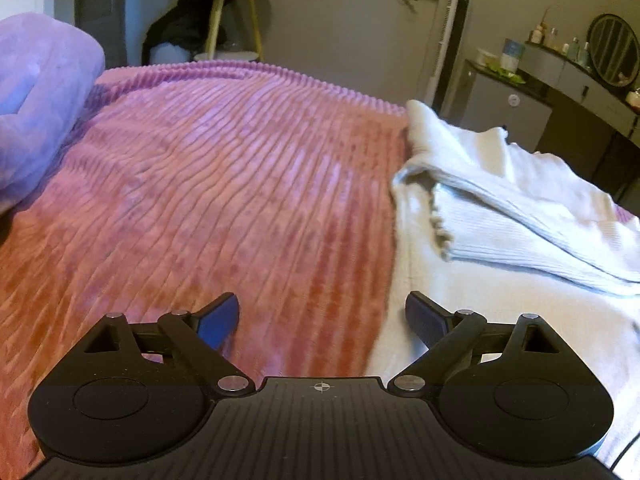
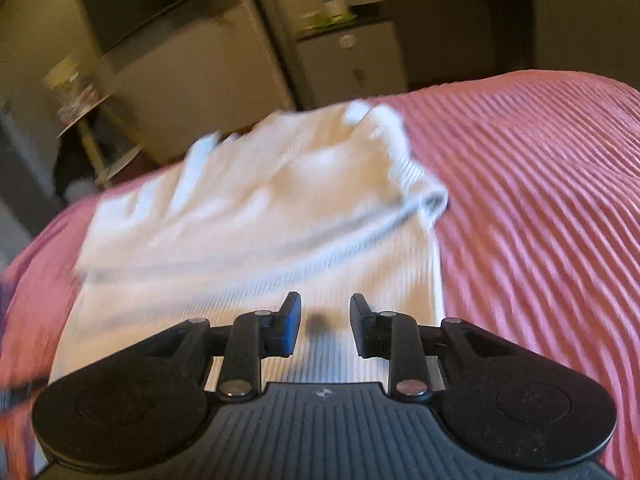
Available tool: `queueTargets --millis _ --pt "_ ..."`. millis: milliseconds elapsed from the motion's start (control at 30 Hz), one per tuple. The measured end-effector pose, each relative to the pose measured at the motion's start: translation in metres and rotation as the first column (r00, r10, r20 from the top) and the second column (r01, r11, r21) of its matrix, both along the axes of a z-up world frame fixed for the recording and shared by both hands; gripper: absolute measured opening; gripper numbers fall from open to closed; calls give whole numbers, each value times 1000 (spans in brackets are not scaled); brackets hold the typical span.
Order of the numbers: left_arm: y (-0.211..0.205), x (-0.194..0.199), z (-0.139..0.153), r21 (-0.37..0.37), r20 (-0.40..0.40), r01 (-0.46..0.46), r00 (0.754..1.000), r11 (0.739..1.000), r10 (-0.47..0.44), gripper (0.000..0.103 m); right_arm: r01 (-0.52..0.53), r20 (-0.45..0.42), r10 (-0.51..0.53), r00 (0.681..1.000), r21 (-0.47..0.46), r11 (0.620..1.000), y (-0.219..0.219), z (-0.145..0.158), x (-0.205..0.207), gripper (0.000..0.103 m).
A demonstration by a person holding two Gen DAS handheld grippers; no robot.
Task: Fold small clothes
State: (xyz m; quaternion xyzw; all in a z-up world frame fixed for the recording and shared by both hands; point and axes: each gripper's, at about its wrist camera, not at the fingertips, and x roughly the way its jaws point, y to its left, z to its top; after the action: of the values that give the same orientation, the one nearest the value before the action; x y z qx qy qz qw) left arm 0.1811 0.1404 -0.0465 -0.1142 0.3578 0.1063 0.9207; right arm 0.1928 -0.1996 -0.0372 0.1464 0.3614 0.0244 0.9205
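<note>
On the bed's pink ribbed plush blanket point(image 1: 224, 184) sits the white ribbed knit garment point(image 1: 500, 220), partly folded with one layer flopped over the rest, way over by the right edge from my left side. My left hand-held gripper point(image 1: 322, 320) hovers with fingers spread wide and nothing in them, straddling the garment's edge. My right hand-held gripper point(image 2: 325, 324) is above the garment point(image 2: 260, 208), fingers only narrowly apart, also empty, and that view's pretty blurry.

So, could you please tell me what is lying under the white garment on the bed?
The white garment lies on the pink ribbed blanket, which shows all around it. One part is folded over its own lower layer. Anything between garment and blanket is covered and cannot be seen.
</note>
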Motion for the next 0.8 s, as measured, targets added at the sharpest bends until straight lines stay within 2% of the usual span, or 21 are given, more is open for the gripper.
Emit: queueTargets --millis 67,133,300,433,567,800 --pt "-5 0 -1 -17 -23 38 999 999 -38 95 -32 -27 30 999 -75 997 8 -6 -22 26" --pt "-9 -2 -2 -15 -40 43 998 999 -43 95 -41 -57 36 998 -98 994 9 -12 -38 26" --pt "-19 -14 2 -31 -83 78 993 996 -80 95 -29 -80 29 996 1 1000 -7 1 -77 26" --pt "-27 -22 4 -35 -129 102 986 994 -105 95 -41 -106 39 994 -20 999 -11 1 -102 26" --pt "-36 -28 2 -13 -171 122 978 992 -122 95 -25 -138 25 990 4 1000 -21 -3 -120 26" --pt "-43 -37 -2 -33 -232 155 960 987 -159 95 -14 -186 22 982 42 999 -30 -8 -138 28"
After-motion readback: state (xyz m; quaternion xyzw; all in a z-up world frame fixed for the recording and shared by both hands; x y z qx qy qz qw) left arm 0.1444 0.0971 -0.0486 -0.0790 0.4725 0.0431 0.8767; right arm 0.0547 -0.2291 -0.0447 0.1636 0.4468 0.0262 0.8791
